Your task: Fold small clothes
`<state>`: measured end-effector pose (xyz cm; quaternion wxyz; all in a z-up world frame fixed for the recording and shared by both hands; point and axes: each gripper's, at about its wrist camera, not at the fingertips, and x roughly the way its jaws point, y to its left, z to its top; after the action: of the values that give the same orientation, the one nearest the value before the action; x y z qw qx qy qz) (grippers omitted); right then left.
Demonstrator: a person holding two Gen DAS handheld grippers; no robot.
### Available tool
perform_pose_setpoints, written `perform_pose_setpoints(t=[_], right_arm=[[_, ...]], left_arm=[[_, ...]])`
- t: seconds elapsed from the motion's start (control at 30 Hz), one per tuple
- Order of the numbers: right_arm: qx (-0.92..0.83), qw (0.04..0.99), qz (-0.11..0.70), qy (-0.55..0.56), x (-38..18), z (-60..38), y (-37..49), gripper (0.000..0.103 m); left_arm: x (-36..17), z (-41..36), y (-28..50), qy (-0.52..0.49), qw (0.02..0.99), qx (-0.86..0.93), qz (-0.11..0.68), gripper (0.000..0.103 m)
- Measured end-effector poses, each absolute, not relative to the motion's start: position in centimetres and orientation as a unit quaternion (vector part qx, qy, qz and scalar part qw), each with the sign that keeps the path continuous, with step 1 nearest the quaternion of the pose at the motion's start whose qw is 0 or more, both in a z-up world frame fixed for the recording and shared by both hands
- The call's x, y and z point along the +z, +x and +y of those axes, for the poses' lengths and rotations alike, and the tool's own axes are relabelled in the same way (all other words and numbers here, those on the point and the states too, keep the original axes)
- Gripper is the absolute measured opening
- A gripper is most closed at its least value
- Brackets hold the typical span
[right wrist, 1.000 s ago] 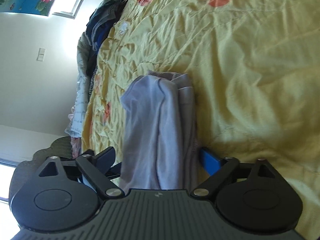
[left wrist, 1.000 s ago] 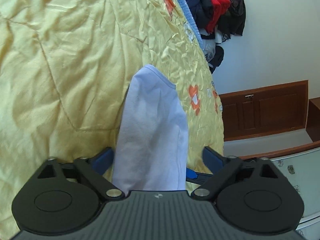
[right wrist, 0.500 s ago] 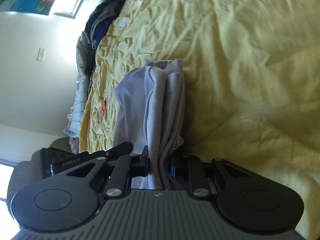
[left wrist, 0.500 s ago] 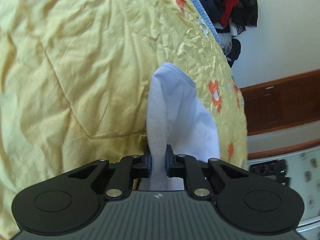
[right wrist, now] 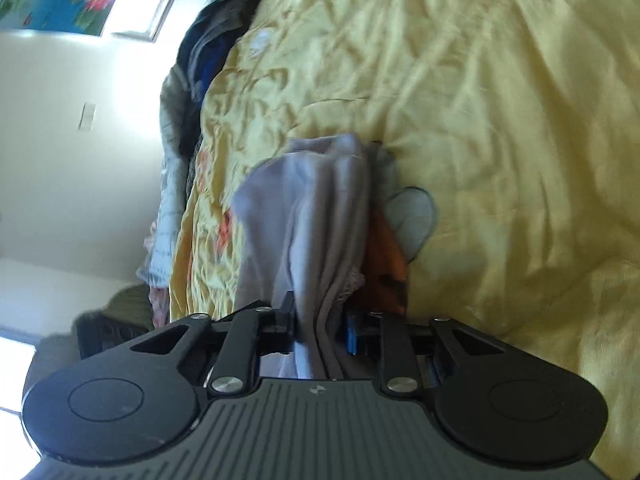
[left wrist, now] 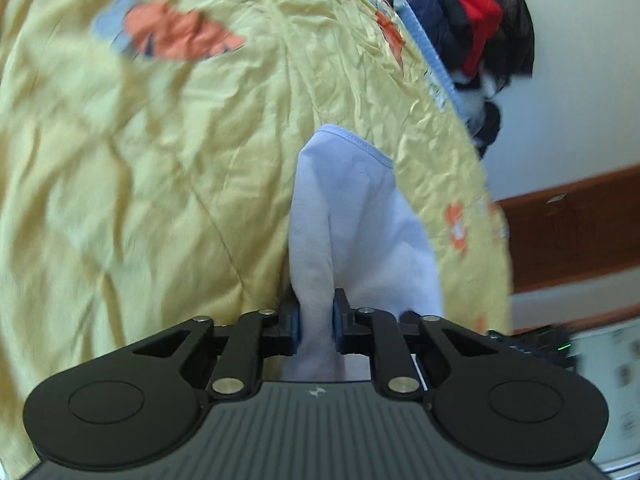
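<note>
A small pale lilac-white garment (left wrist: 360, 208) lies bunched on the yellow flowered bedspread (left wrist: 140, 200). My left gripper (left wrist: 316, 320) pinches a fold of its near edge between the blue pads, and the jaws are opening slightly with the cloth still between them. In the right wrist view the same garment (right wrist: 312, 208) stands up in gathered folds over the bedspread (right wrist: 500, 120). My right gripper (right wrist: 320, 320) grips several layers of it; its jaws are also easing open around the cloth. An orange print shows just right of the folds.
Dark, red and blue clothes are heaped (left wrist: 472, 20) at the bed's far edge, seen also as a clothes pile (right wrist: 216, 48) in the right wrist view. A wooden cabinet (left wrist: 572, 232) and a white drawer unit (left wrist: 600, 380) stand beside the bed.
Both grippers went from wide open around the garment to closed on it. The cloth is now gathered and drawn up, and both views have shifted across the bedspread.
</note>
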<state>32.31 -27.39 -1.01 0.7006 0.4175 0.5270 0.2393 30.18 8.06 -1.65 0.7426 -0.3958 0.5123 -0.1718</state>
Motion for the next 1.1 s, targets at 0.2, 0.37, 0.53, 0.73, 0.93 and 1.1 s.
perform_pose_setpoints(t=[0.2,0.37,0.53,0.73,0.93,1.1], right_arm=[[0.251,0.697,0.517,0.428,0.0,-29.4,28.4,0.064],[0.262,0.682,0.542,0.415,-0.3,-29.3,25.2,0.061],[0.263,0.684,0.566,0.377,-0.2,-27.4,24.2,0.024],[0.269,0.7,0.563,0.346,1.3,-27.4,24.0,0.02],[0.238,0.688,0.559,0.397,-0.6,-28.5,22.9,0.035],[0.203,0.771,0.505,0.33,3.3,-29.7,18.8,0.054]], left_arm=[[-1.0,10.6,25.2,-0.435,0.737,-0.201,0.476,0.078],[-1.6,9.2,23.0,-0.415,0.73,-0.21,0.5,0.063],[-0.5,8.1,22.9,-0.365,0.746,-0.188,0.525,0.035],[0.7,6.1,22.8,-0.287,0.776,-0.172,0.535,0.034],[0.4,6.9,21.3,-0.31,0.787,-0.164,0.508,0.049],[4.7,6.8,16.6,-0.207,0.869,-0.078,0.442,0.062]])
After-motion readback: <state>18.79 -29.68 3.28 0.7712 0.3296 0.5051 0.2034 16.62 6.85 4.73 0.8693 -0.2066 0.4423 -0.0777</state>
